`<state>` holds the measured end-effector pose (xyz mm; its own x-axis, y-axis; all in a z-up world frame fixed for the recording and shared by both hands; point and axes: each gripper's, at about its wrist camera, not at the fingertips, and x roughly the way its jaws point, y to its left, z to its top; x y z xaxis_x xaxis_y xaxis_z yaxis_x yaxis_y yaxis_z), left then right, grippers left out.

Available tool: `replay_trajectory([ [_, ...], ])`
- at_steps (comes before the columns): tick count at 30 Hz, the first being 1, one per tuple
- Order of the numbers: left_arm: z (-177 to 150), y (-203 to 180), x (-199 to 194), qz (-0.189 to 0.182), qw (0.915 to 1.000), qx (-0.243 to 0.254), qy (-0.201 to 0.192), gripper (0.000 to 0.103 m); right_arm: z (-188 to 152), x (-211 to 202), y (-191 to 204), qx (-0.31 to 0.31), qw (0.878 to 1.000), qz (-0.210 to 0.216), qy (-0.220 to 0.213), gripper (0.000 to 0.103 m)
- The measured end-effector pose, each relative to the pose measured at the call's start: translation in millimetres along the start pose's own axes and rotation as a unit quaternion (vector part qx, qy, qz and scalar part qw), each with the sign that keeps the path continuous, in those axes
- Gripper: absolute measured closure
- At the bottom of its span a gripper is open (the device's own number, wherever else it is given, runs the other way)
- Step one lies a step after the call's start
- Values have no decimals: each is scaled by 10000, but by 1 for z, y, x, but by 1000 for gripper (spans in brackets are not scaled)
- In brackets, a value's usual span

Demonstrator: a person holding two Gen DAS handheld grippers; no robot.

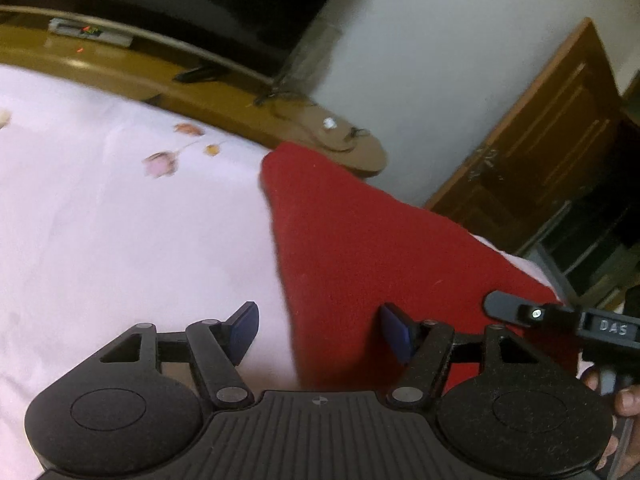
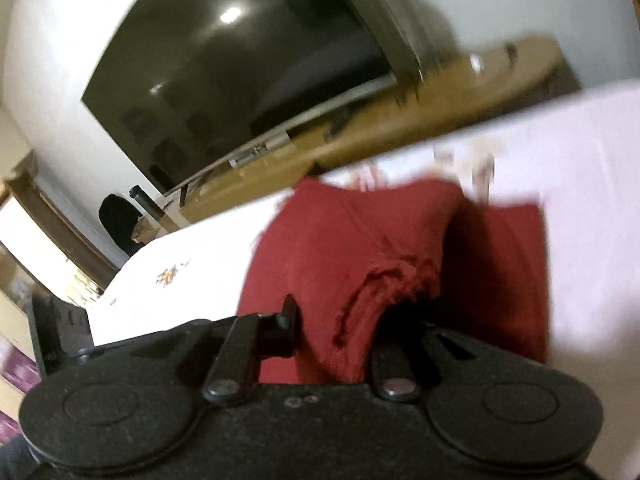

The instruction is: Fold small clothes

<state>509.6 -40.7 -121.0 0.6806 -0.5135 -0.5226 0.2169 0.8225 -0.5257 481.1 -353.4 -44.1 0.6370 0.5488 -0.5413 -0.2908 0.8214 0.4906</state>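
Observation:
A small red garment [image 1: 360, 240] lies on a pale pink floral bedsheet [image 1: 120, 220]. My left gripper [image 1: 320, 330] is open and empty, its blue pads [image 1: 244, 328] apart, hovering over the garment's left edge. In the left wrist view my right gripper [image 1: 516, 308] shows at the garment's right corner. In the right wrist view my right gripper [image 2: 340, 328] is shut on a bunched fold of the red garment [image 2: 360, 248], lifting it off the sheet [image 2: 592, 200]; cloth hides the right finger.
A wooden TV stand [image 1: 180, 80] with a large dark television [image 2: 240, 68] runs along the bed's far side. A wooden door [image 1: 540, 140] stands to the right. A set-top box [image 1: 90, 33] sits on the stand.

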Motion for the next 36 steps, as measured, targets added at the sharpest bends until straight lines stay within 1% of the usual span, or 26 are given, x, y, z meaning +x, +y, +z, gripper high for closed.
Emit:
replay_trajectory([
  [1, 1, -6, 2, -41, 10000, 76, 38, 36, 3, -9, 3, -92, 9999, -61, -71, 89],
  [2, 0, -10, 6, 5, 9998, 157, 87, 36, 4, -20, 3, -151, 9997, -104, -159, 89],
  [4, -6, -15, 20, 137, 9991, 235, 340, 36, -1, -35, -6, -123, 9995, -206, -211, 89],
  [6, -13, -12, 33, 107, 9981, 113, 595, 36, -11, -23, -28, 95, 9985, -539, -3, 89],
  [7, -15, -11, 34, 68, 9981, 65, 605, 36, -21, -11, -45, 371, 9965, -703, 251, 89],
  [8, -15, -11, 33, 83, 9982, 82, 589, 36, -29, 2, -58, 655, 9943, -707, 459, 89],
  [9, -13, -12, 31, 96, 9981, 140, 591, 36, -35, 3, -69, 898, 9936, -533, 429, 87],
  [10, -12, -12, 30, 90, 9980, 190, 600, 36, -38, -2, -76, 1154, 9924, -350, 261, 85],
  [11, -11, -11, 29, 80, 9979, 212, 607, 36, -38, -7, -79, 1301, 9911, -237, 112, 77],
  [12, -10, -9, 27, 32, 9979, 195, 614, 36, -39, -12, -80, 1348, 9907, -173, -46, 69],
  [13, -8, -6, 25, 3, 9980, 148, 618, 36, -39, -19, -81, 1350, 9906, -162, -177, 65],
  [14, -7, -6, 22, -26, 9981, 107, 602, 36, -38, -23, -83, 1369, 9902, -141, -236, 58],
  [15, -5, -5, 18, -91, 9984, 75, 544, 36, -38, -29, -86, 1400, 9896, -122, -311, 57],
  [17, 0, -3, 11, -134, 9992, 39, 381, 36, -36, -43, -93, 1427, 9879, -228, -570, 51],
  [19, 9, 1, 8, -243, 9994, -9, 236, 36, -33, -54, -107, 1527, 9846, -355, -773, 49],
  [21, 18, 2, 13, -239, 9996, -8, 174, 36, -23, -51, -120, 1731, 9800, -365, -911, 51],
  [23, 26, -1, 21, -240, 9996, 55, 161, 36, -9, -41, -123, 1721, 9806, -283, -895, 51],
  [25, 31, -5, 32, -301, 9992, 108, 245, 36, 4, -20, -118, 1508, 9857, -289, -693, 51],
  [26, 32, -6, 39, -341, 9987, 147, 337, 36, 6, -10, -114, 1412, 9877, -381, -555, 51],
  [28, 30, -10, 51, -180, 9981, 328, 480, 36, 14, 9, -115, 1334, 9888, -523, -408, 53],
  [29, 29, -10, 55, -49, 9977, 408, 538, 36, 13, 13, -114, 1346, 9887, -541, -368, 63],
  [30, 27, -9, 55, 37, 9978, 402, 533, 36, 13, 15, -114, 1311, 9891, -567, -354, 86],
  [31, 26, -7, 54, 57, 9980, 360, 525, 36, 13, 16, -107, 1119, 9908, -636, -426, 93],
  [32, 26, -7, 52, 109, 9981, 368, 489, 36, 11, 12, -97, 779, 9924, -746, -596, 93],
  [34, 27, -10, 50, 247, 9974, 529, 422, 36, 7, 2, -71, 40, 9896, -969, -1061, 94],
  [36, 29, -13, 55, 238, 9971, 504, 527, 36, -1, -1, -59, -243, 9838, -1250, -1261, 94],
])
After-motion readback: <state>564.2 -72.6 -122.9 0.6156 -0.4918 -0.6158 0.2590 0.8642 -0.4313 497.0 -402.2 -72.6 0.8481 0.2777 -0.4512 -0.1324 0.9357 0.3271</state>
